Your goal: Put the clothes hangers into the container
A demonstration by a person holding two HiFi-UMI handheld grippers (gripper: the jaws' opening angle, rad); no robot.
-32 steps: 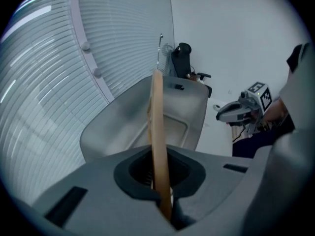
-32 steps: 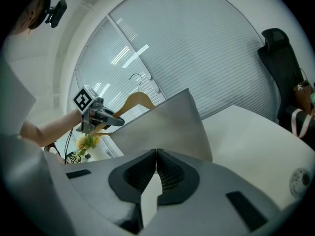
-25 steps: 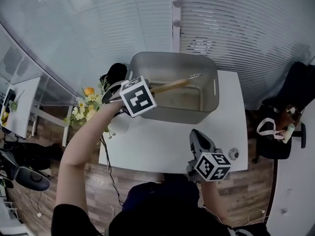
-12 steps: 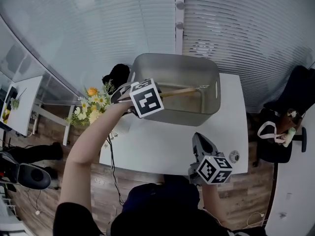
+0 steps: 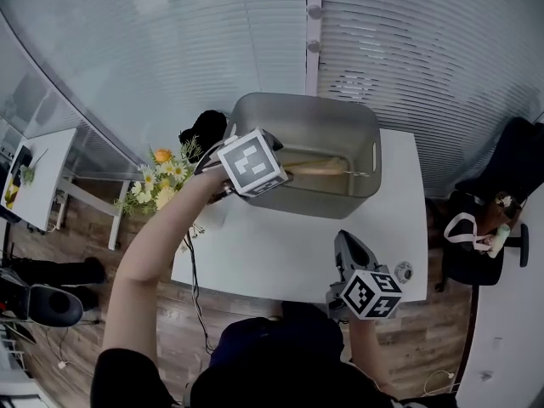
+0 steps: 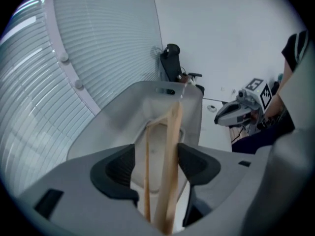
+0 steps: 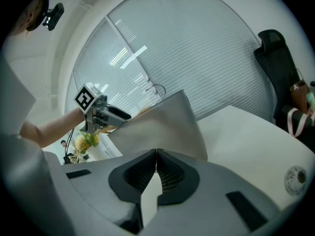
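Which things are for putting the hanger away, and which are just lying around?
For the job:
- wooden hanger, reaching into the grey container
- left gripper, whose jaws have just been opening, with the hanger between them

Just lying about:
- flowers
- small round thing on the table
- bag

The white table (image 5: 280,253) lies open before the grey container (image 5: 323,126); a wooden hanger (image 5: 314,166) spans its inside; flowers (image 5: 157,181) flank its left.
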